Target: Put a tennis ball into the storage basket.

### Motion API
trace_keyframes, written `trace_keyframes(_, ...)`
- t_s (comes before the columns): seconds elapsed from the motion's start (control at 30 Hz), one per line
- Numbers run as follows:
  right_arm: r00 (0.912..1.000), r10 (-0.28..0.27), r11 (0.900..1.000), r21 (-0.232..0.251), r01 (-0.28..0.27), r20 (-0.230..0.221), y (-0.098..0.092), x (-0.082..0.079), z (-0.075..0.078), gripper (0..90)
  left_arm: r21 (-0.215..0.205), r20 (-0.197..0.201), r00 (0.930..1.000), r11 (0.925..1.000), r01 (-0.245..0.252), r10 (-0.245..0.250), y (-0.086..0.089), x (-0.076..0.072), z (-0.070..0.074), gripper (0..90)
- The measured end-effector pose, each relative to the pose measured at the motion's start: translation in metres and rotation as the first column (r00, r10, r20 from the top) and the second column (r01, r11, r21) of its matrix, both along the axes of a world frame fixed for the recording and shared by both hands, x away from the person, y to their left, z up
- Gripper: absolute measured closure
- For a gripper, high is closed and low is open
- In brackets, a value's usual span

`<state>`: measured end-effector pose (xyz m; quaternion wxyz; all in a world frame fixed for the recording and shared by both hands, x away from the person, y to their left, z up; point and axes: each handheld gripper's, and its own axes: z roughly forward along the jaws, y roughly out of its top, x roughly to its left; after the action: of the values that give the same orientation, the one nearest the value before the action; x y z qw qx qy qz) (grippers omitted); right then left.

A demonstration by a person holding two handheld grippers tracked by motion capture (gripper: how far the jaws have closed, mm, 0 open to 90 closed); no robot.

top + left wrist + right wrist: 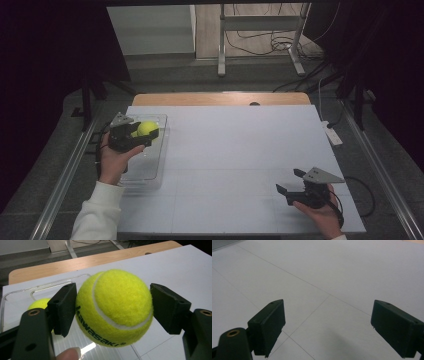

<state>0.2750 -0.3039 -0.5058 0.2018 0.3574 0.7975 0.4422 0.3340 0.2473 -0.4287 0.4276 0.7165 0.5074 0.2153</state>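
Left gripper (pixel 141 134) fingers clamp a ball (pixel 147 129) over the tray (pixel 152 172) at the tabletop's (pixel 235 150) left edge; right gripper (pixel 290 182) fingers gape above bare board.

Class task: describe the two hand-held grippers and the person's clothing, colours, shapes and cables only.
Both grippers, left gripper and right gripper, are black with two blocky, flat-faced jaws. Each carries a grey three-cornered plate on top, and brass-coloured eyelets sit near the jaw bases. A black cable trails from the right one. The left arm wears a white sleeve.

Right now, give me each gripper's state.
Left gripper: jaws closed on the tennis ball.
Right gripper: jaws open, holding nothing.
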Motion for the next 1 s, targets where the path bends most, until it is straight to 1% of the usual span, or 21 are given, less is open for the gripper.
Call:
trace_keyframes(0.4, 1.0, 0.0, 1.0, -0.002, 0.0, 0.0, 0.0, 0.0, 0.0, 12.6, 0.003, -0.004, 0.9995, 0.9995, -0.032, 0.032, 0.01, 0.001, -0.002, 26.2)
trace_keyframes(0.5, 1.0, -0.001, 1.0, -0.004, 0.001, 0.001, 0.0, 0.0, 0.0, 12.6, -0.005, -0.003, 0.9992, 0.9991, -0.041, 0.041, 0.012, 0.001, -0.002, 26.1)
trace_keyframes(0.67, 1.0, 0.0, 1.0, -0.005, 0.0, 0.001, 0.0, 0.0, 0.0, 12.7, -0.005, -0.006, 0.9983, 0.9983, -0.057, 0.057, 0.017, 0.003, -0.003, 26.2)
trace_keyframes(0.77, 1.0, -0.001, 1.0, -0.003, 0.001, 0.0, 0.0, 0.0, 0.0, 12.6, 0.004, -0.012, 0.9973, 0.9974, -0.072, 0.072, 0.019, 0.005, -0.005, 26.1)
trace_keyframes(1.0, 1.0, 0.001, 1.0, -0.006, -0.001, -0.001, 0.001, 0.0, 0.0, 12.6, 0.009, -0.021, 0.9953, 0.9955, -0.094, 0.094, 0.024, 0.009, -0.008, 26.2)
